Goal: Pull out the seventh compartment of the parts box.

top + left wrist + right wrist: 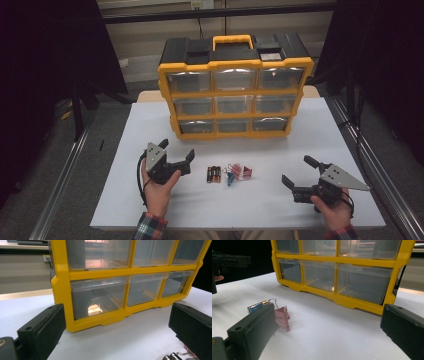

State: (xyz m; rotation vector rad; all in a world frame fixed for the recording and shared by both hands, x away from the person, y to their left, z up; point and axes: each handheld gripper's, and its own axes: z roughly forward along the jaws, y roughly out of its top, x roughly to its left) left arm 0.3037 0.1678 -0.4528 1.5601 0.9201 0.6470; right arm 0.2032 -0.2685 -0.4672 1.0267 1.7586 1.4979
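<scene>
Both jaws spread wide, left gripper (176, 151) and right gripper (296, 173) flank batteries (214, 174) and binder clips (239, 172) on the surface (260, 200).

Yellow drawer organizer (235, 90) upright on white table (300, 145).

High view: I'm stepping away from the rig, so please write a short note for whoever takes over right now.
Left claw: open, holding nothing, on the table just left of the batteries.
Right claw: open, holding nothing, to the right of the binder clips.
Batteries and clips lie together on the white table, in front of the yellow drawer organizer.
Done: nothing picked up; all nine drawers look shut.
Left, probably: open a drawer and put the small items in.
</scene>
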